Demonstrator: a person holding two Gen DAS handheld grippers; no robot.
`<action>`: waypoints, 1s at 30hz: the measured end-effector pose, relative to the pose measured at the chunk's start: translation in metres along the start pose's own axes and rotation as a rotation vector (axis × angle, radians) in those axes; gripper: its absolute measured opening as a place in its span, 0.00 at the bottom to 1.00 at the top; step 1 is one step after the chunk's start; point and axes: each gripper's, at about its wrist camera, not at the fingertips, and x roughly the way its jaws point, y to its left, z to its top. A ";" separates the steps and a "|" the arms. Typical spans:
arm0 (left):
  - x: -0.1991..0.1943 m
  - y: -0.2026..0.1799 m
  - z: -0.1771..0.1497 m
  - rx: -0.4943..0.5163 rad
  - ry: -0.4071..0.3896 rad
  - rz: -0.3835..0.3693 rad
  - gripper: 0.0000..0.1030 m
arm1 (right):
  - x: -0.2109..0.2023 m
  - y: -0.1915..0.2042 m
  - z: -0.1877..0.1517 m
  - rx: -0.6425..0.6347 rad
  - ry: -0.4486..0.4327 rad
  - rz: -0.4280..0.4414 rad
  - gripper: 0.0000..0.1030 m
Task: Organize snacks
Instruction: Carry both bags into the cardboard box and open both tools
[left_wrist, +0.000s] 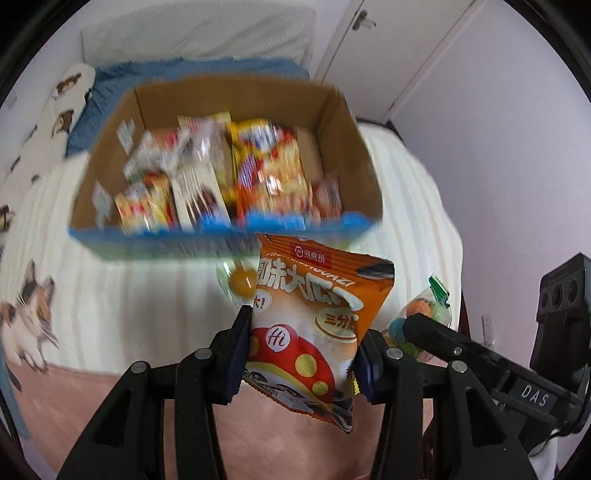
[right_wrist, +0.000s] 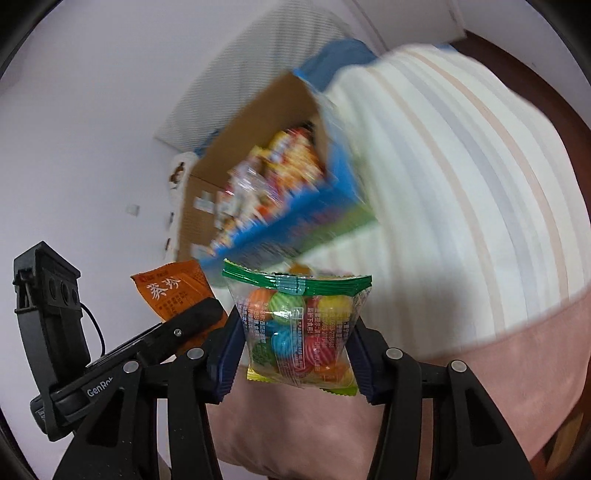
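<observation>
both grippers loaded — left gripper (left_wrist: 303, 354) clamps an orange foil seed packet (left_wrist: 314, 325), right gripper (right_wrist: 297, 350) a clear candy-ball bag (right_wrist: 299, 325).
each is pinched by its side edges, held clear of the bed, apparently for dropping into the open cardboard snack box (left_wrist: 343, 122) ahead.

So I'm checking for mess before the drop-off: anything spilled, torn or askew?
Nothing stands out. The orange packet sits intact in the left gripper, the candy bag in the right gripper, and the cardboard box holds its snacks, though blurred.

Striped bed (left_wrist: 129, 302) bears cardboard box (left_wrist: 332, 122) (snack-filled).
</observation>
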 end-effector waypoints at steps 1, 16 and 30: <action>0.001 -0.001 0.010 0.004 -0.008 0.002 0.44 | 0.001 0.010 0.011 -0.020 -0.004 -0.001 0.53; 0.037 0.072 0.196 -0.001 -0.001 0.151 0.44 | 0.091 0.093 0.203 -0.168 -0.020 -0.177 0.53; 0.140 0.146 0.256 -0.083 0.176 0.252 0.91 | 0.196 0.093 0.251 -0.190 0.092 -0.368 0.96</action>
